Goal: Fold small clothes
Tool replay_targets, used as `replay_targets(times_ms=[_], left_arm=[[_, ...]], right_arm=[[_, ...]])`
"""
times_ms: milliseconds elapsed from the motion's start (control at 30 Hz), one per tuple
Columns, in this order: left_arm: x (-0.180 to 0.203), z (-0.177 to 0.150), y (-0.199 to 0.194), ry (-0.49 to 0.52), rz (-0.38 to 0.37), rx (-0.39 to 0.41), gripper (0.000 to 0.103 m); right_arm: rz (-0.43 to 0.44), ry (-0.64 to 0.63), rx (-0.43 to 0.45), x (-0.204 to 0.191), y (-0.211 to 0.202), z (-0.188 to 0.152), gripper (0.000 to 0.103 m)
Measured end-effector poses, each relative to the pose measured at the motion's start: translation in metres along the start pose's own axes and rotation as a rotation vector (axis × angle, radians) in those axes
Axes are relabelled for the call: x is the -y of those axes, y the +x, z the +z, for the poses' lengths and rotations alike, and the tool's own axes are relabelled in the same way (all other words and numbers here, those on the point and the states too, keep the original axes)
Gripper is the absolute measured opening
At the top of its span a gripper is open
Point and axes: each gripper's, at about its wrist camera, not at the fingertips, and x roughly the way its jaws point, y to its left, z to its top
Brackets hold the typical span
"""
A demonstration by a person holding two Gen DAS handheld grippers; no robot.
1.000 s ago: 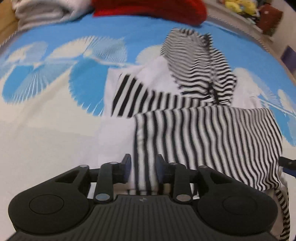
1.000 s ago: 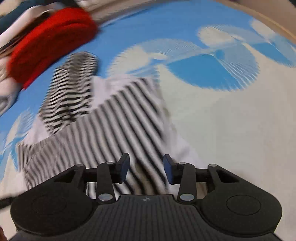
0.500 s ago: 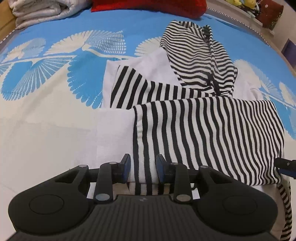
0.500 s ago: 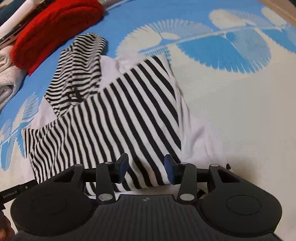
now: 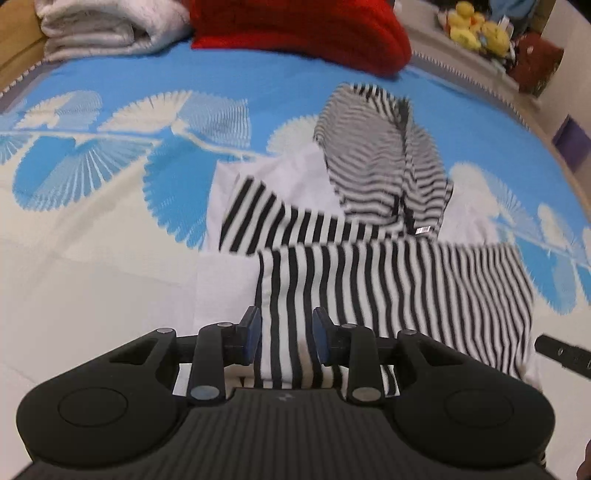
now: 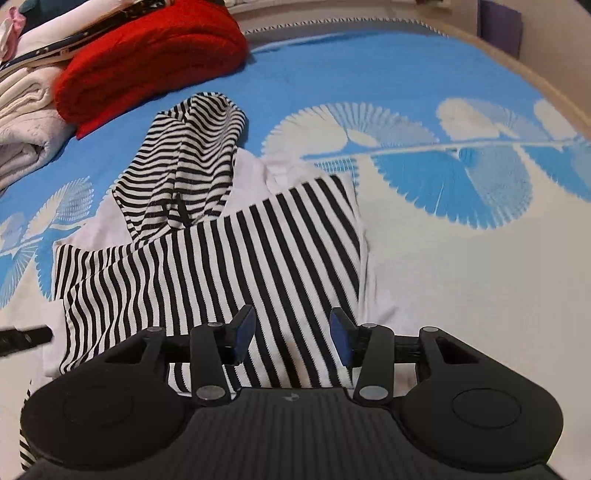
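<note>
Blue bedspread point(image 6: 369, 74), striped garment point(image 6: 229, 266) mid-bed, right side bare

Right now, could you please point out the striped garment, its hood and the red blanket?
striped garment point(image 6: 258, 258): right wrist view, folded striped panel.
hood point(image 6: 192, 155): right wrist view, middle of hood.
red blanket point(image 5: 295, 33): left wrist view, top fold.
</note>
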Motion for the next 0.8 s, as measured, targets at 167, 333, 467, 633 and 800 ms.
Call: replay_targets(times_ms=[167,333,467,633,800], left_arm=[[0.003,0.005,-0.023,0.019,-0.005,0.082,0.034],[-0.001,0.012,-0.040,0.020,0.003,0.154,0.035],[-0.004,0.020,-0.051,0.009,0.009,0.197,0.035],[0.004,0.028,-0.068,0.060,0.026,0.261,0.035],[0.019,0.026,-0.079,0.110,0.041,0.329,0.035]], right_arm=[[-0.020,-0.041,0.040,0.000,-0.016,0.000,0.047],[-0.013,-0.033,0.059,0.009,-0.030,0.002,0.047],[-0.028,-0.035,0.073,0.015,-0.037,0.004,0.047],[-0.017,-0.016,0.068,0.024,-0.041,0.009,0.047],[-0.004,-0.006,0.073,0.032,-0.042,0.012,0.048]])
